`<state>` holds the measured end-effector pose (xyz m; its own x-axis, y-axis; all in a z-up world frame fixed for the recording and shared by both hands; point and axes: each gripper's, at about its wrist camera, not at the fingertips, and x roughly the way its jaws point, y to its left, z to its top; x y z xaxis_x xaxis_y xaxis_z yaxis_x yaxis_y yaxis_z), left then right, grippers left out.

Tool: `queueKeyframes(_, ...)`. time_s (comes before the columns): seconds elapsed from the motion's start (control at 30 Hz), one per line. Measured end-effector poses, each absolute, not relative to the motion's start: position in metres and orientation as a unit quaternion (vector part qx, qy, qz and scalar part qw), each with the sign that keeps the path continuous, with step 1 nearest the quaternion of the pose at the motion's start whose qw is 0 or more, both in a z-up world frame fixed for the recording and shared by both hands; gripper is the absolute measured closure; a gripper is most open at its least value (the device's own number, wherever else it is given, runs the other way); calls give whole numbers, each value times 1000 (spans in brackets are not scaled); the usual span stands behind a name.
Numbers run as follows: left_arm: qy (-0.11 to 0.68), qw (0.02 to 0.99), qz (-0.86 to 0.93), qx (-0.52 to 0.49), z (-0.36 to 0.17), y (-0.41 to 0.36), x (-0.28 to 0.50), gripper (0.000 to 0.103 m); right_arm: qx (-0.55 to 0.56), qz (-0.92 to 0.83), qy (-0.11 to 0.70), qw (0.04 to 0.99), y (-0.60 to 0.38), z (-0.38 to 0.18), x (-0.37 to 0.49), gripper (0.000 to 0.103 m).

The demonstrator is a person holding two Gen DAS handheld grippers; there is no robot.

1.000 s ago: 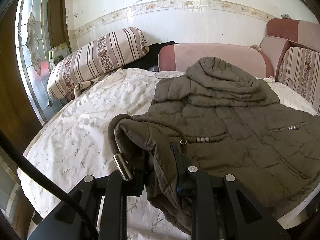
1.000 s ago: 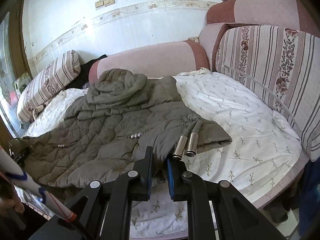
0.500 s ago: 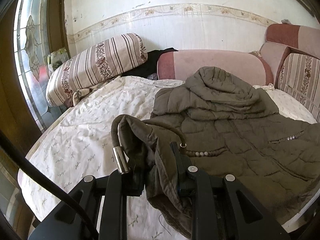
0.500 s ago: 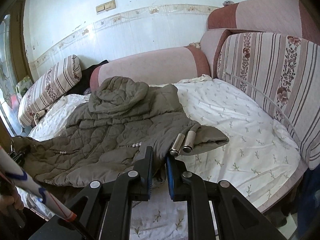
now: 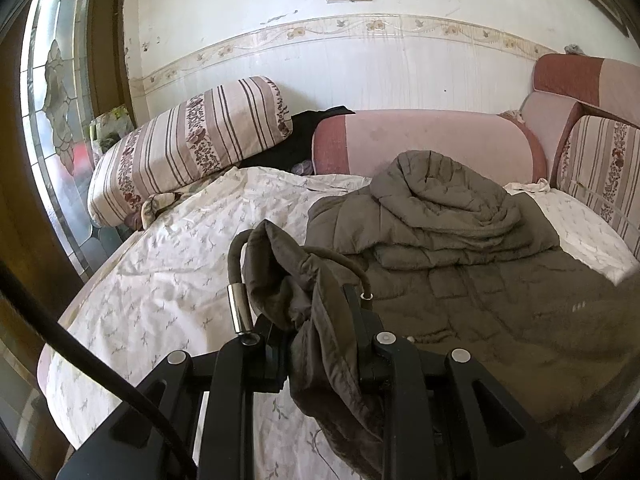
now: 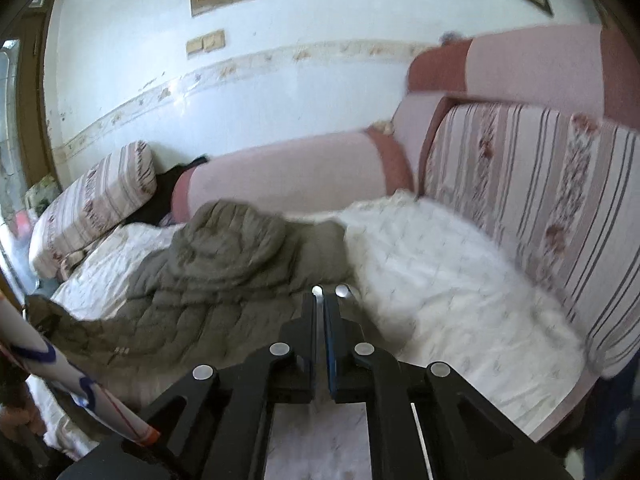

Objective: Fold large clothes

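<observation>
A large olive-green quilted hooded coat [image 5: 472,280] lies spread on a bed with a white floral sheet [image 5: 168,280]; its hood is bunched at the far end. My left gripper [image 5: 316,320] is shut on the coat's bottom-left corner, lifted off the sheet, with a drawstring and its metal tip [image 5: 239,312] looping beside the fingers. In the right wrist view the coat [image 6: 208,280] lies ahead. My right gripper [image 6: 321,308] is shut with the jaws nearly touching, and two metal cord tips [image 6: 330,290] show at its fingertips. That view is blurred.
A striped bolster pillow [image 5: 188,148] lies at the far left and a pink bolster [image 5: 424,140] along the back wall. Striped cushions [image 6: 540,208] stand along the right side. A dark cloth [image 5: 304,140] lies between the bolsters. A window [image 5: 56,120] is on the left.
Both grippers have lifted and moved forward over the bed with the coat's bottom corners. The left corner is raised higher. On the right the coat's bottom right corner, spread on the sheet before, has gone from sight.
</observation>
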<state>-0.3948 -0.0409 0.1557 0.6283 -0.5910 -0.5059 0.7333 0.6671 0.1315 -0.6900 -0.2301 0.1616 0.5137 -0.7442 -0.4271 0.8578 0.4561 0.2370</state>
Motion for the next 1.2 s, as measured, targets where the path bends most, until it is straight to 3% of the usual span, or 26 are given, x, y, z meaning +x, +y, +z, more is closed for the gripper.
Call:
queueKeyframes(0.23, 212, 882, -377, 189, 146, -57, -404, 79, 314, -428, 138, 836, -261, 149, -711, 98)
queueKeyframes(0.3, 212, 882, -377, 188, 145, -57, -404, 79, 347, -418, 149, 826, -262, 129, -719, 83)
queueKeyframes(0.33, 212, 882, -378, 186, 145, -57, -405, 79, 363, -417, 154, 819, -262, 117, -724, 68)
queueKeyframes(0.37, 213, 882, -378, 184, 145, -57, -405, 79, 383, -417, 158, 809, -262, 102, -730, 60)
queueKeyframes(0.6, 219, 880, -383, 177, 147, -56, -399, 79, 533, -386, 153, 737, -261, 1, -766, 60)
queueKeyframes(0.73, 219, 880, -383, 176, 148, -56, -398, 79, 578, -379, 123, 712, -264, -24, -776, 42)
queueKeyframes(1.13, 234, 882, -373, 169, 140, -48, -392, 79, 601, -337, 113, 716, -256, -34, -769, 42)
queueKeyframes(1.2, 236, 881, -373, 167, 139, -48, -391, 79, 603, -320, 133, 718, -249, -40, -751, 51)
